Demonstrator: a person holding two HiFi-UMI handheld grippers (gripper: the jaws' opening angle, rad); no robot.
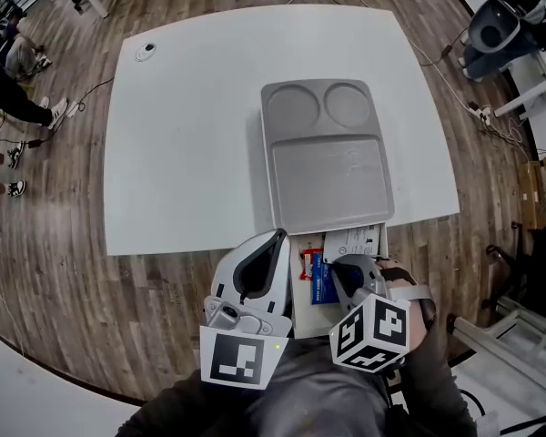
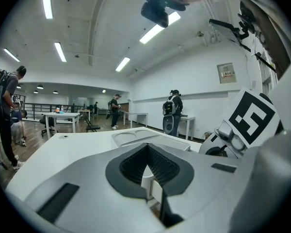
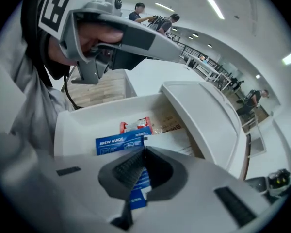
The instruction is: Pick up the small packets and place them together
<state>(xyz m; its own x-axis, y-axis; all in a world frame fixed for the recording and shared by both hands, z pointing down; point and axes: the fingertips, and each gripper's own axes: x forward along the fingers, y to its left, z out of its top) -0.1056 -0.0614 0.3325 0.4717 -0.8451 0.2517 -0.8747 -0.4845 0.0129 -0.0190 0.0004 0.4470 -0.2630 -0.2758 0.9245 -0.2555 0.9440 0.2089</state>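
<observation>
Where the head view looks down on the desk [image 1: 182, 153]: a smooth white square top standing on a wood-plank floor [image 1: 91, 289].
Grey tray [image 1: 328, 176]: matte moulded plastic with two round hollows at the far end and one wide rectangular hollow. Its near edge reaches over the far rim of the white box.
White box [image 1: 296, 244]: open-topped, at the desk's near edge. Inside lie a red packet [image 1: 309, 258], a blue packet [image 1: 321, 282] and a printed white sheet [image 1: 355, 241].
Left claw [image 1: 279, 237]: just beside the box's left wall, tips together.
Right claw [image 1: 338, 285]: pointed steeply down into the box, over the blue packet.
Left gripper view, claw [image 2: 146, 152]: the ribbed dark pads meet at the tips with nothing between them. The tray [image 2: 136, 137] and desk lie beyond, and the right gripper's marker cube [image 2: 252, 118] shows at the right.
Left gripper view, room: people [image 2: 173, 110] stand among further tables.
Right gripper view, claw [image 3: 144, 152]: closed, and it appears to pinch the blue packet [image 3: 119, 142]. The packet's flat glossy face, printed BREW GUIDE, runs down between the ribbed pads.
Right gripper view, box [image 3: 87, 120]: the red packet [image 3: 136, 125], crinkled at its edge, touches the blue one's far side. The printed sheet lies to the right, and the tray's rim slants over the box.
</observation>
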